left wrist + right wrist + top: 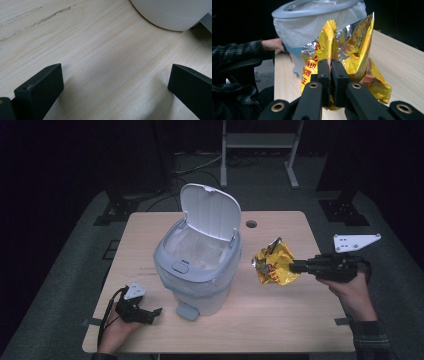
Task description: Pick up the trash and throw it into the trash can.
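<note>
One crumpled yellow foil snack bag point(272, 266), clamped by right gripper point(292, 266); one lidded grey plastic bin point(197, 270) at 9 o'clock, base cut off. Left gripper point(156, 312) agape, empty.

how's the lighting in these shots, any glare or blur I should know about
High view: table lit, room around it dark. Right gripper view: foil of the snack bag glares, held in the right gripper; background black. Left gripper view: sharp wood grain, soft shadows beside the left gripper, bin washed pale.
</note>
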A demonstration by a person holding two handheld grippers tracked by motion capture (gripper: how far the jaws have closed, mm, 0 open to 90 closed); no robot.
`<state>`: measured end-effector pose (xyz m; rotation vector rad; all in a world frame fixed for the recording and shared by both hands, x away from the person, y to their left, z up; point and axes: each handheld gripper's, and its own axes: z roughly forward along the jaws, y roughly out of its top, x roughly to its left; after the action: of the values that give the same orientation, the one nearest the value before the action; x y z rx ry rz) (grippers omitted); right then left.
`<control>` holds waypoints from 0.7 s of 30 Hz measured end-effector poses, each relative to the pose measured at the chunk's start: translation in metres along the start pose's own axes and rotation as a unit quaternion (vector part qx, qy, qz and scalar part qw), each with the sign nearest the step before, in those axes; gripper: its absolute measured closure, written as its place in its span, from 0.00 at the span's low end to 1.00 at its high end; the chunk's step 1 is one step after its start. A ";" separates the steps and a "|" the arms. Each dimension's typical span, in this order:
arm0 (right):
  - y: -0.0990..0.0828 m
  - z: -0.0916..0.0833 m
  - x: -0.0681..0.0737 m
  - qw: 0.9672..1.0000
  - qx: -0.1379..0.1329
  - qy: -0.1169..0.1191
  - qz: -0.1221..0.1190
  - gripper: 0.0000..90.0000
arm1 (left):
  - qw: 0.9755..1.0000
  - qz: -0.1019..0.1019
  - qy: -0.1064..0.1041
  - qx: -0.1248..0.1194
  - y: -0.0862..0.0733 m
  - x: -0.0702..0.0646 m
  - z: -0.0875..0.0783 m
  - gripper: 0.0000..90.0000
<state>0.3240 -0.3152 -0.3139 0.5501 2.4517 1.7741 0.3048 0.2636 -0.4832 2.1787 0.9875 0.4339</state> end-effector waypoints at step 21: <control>0.034 -0.011 0.015 0.996 -0.062 0.050 -0.031 0.96 | 1.000 0.000 0.000 0.000 0.000 0.000 0.000 0.00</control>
<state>0.3152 -0.3105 -0.2760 0.3793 2.3705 1.9578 0.3047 0.2636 -0.4833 2.1779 0.9878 0.4344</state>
